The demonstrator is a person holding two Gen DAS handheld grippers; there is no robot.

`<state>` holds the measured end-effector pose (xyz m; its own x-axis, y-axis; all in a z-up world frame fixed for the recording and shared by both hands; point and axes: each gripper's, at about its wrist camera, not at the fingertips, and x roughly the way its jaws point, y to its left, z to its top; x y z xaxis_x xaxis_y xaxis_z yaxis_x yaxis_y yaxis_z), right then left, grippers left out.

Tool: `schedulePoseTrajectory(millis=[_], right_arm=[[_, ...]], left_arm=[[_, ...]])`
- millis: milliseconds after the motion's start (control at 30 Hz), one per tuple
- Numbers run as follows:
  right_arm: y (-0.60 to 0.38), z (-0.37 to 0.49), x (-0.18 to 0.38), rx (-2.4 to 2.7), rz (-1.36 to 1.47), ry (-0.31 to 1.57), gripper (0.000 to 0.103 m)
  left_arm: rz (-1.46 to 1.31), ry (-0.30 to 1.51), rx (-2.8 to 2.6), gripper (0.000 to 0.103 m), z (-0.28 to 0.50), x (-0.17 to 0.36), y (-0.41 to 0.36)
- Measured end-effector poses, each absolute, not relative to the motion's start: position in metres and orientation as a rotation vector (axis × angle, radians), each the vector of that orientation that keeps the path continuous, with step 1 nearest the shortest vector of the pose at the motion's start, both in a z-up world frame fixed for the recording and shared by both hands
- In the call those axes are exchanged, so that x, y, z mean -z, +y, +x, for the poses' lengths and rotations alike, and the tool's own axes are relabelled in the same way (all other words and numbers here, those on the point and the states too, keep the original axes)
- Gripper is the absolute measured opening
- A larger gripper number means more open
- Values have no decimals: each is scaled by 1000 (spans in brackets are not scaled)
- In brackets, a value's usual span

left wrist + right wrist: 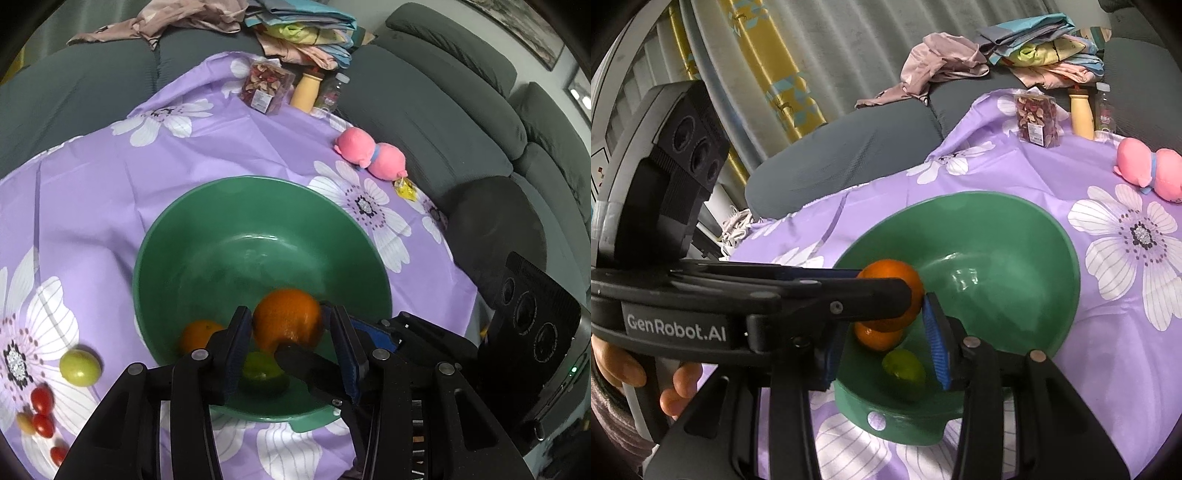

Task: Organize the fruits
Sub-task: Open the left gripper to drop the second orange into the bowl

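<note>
A green bowl sits on the purple flowered cloth; it also shows in the right wrist view. My left gripper is shut on a large orange and holds it over the bowl's near side. The same orange shows in the right wrist view, gripped by the left gripper, which reaches in from the left. Inside the bowl lie a smaller orange and a green lime. My right gripper is open and empty above the bowl's near rim.
Left of the bowl lie a green fruit and several cherry tomatoes. A pink plush toy, a snack packet and a bottle sit at the cloth's far side. A grey sofa surrounds the table.
</note>
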<state>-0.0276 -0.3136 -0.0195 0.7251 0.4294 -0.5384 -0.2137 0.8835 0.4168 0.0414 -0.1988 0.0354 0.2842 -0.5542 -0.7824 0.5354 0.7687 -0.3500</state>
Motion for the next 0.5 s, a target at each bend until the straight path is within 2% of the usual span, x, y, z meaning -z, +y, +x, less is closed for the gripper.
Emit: schedulePoseTrajectory(millis=[67,133,267,333,500], right_arm=[[-314,-28,20,-359,346,669,42],[-313,-29,19,-350,340,666,45],[-314,-30,19,-337,347,660,56],[-313,-30,17,-332,352,649,62],[-304,-35,8,-318,323,608,75]], left_arm=[[-28,1050,714,56,42,-36,-195],[-30,1032,689,72,41,-38,-191],[-42,958,634,81,36,-47,-175],[-51,914,607,91,33,-53,-164],[-57,830,526,94,21,-66,-129]])
